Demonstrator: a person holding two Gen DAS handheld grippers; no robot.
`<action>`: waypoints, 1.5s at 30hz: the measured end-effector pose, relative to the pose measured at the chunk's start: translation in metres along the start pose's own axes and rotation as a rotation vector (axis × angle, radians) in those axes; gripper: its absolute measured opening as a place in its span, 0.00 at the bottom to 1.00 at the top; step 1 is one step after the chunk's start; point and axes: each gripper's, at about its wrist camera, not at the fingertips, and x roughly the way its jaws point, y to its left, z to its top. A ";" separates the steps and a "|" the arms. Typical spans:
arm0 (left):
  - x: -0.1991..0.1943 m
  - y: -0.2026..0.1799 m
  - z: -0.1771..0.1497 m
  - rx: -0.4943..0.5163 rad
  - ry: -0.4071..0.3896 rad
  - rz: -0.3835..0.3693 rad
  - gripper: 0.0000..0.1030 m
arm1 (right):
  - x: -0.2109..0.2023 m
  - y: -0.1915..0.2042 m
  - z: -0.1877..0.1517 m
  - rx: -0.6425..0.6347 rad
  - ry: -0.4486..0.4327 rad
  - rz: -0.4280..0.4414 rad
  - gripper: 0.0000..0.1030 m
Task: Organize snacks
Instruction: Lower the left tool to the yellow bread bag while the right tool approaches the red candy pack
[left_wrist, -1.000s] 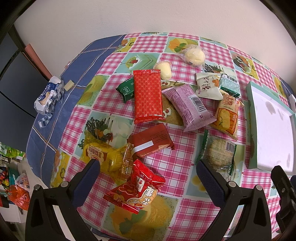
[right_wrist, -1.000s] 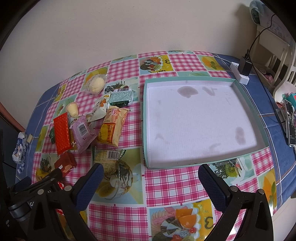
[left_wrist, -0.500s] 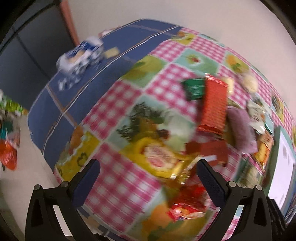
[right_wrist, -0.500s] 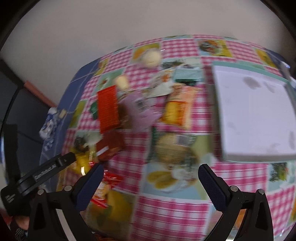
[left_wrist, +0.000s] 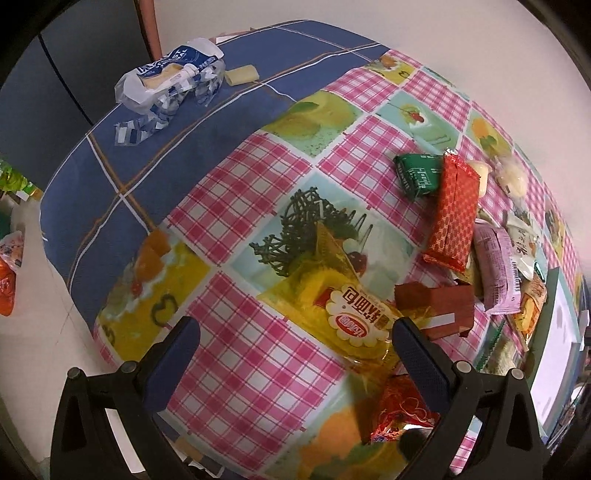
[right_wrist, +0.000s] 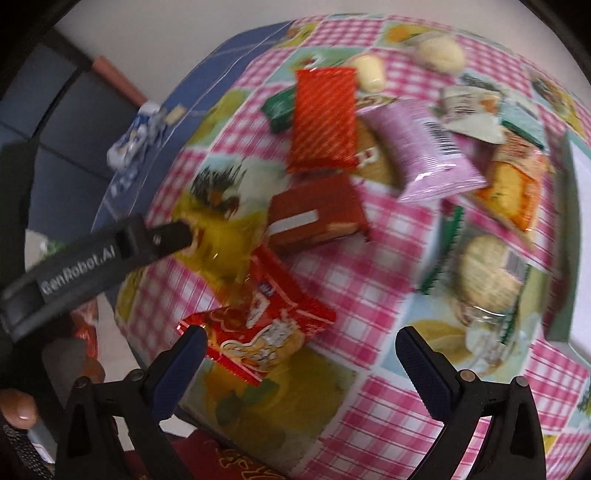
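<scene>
My left hand-held gripper (left_wrist: 295, 343) hangs spread over the yellow snack pack (left_wrist: 343, 310) at the table's (left_wrist: 258, 369) near edge; my right hand-held gripper (right_wrist: 299, 354) is spread too; next I should straddle, pinch and lift it, I judge.

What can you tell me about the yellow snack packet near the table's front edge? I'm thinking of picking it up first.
The yellow snack packet is a glossy, see-through yellow plastic wrapper with a red and white scalloped label bearing printed characters. It lies flat on the checked tablecloth, one corner pointing away. The brown box touches or overlaps its right end, and the red packet lies just in front. The open left gripper hangs above it, not gripping.
</scene>
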 end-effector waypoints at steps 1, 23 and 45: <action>0.000 0.001 0.000 -0.001 0.000 -0.002 1.00 | 0.004 0.003 0.001 -0.013 0.008 -0.007 1.00; 0.017 -0.021 -0.002 0.056 0.042 -0.079 1.00 | 0.014 -0.013 0.010 0.054 0.016 -0.068 0.80; 0.019 -0.031 -0.007 0.092 0.026 -0.146 0.37 | -0.007 -0.024 0.004 0.079 -0.052 -0.057 0.65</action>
